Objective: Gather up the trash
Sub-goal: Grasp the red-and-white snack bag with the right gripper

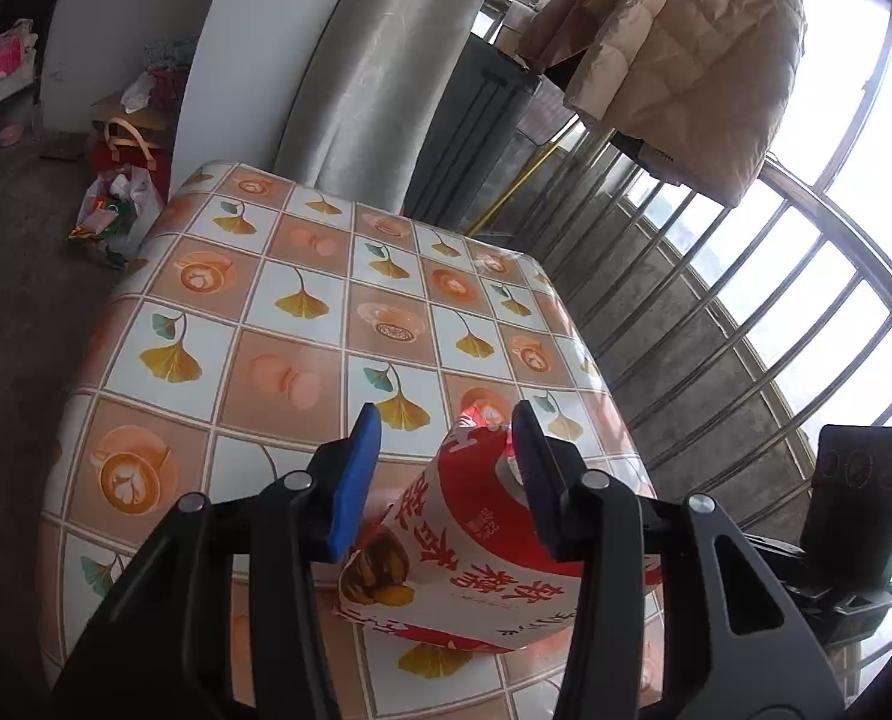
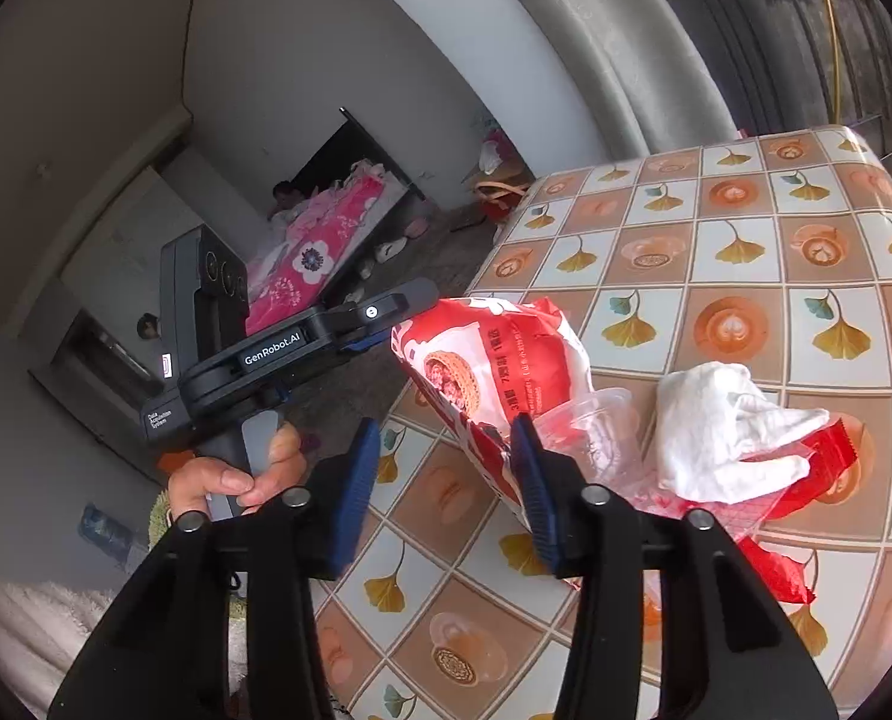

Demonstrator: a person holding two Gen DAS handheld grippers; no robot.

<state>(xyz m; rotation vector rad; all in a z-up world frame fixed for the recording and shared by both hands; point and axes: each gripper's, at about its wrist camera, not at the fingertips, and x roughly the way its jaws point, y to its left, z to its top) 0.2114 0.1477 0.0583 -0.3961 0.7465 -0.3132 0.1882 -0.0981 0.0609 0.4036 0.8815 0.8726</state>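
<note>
A red and white snack bag (image 1: 476,540) lies between the blue pads of my left gripper (image 1: 446,408), which is shut on it; the right pad dents its side and the left pad meets its near corner. From the right wrist view the same bag (image 2: 494,354) stands tilted at the table's left edge, with the left gripper (image 2: 410,306) at its upper end. My right gripper (image 2: 446,420) is open, its right pad against the bag's lower end and only tablecloth in the gap. Beside it lie a clear plastic cup (image 2: 596,420), a crumpled white tissue (image 2: 728,432) and red wrappers (image 2: 812,450).
The table (image 1: 302,300) has a glossy orange and white check cloth. A bag of rubbish (image 1: 116,216) sits on the floor past its far left corner. Railings (image 1: 746,312), a curtain (image 1: 374,60) and a hanging coat (image 1: 686,60) border the right. A hand (image 2: 230,480) holds the left gripper's handle.
</note>
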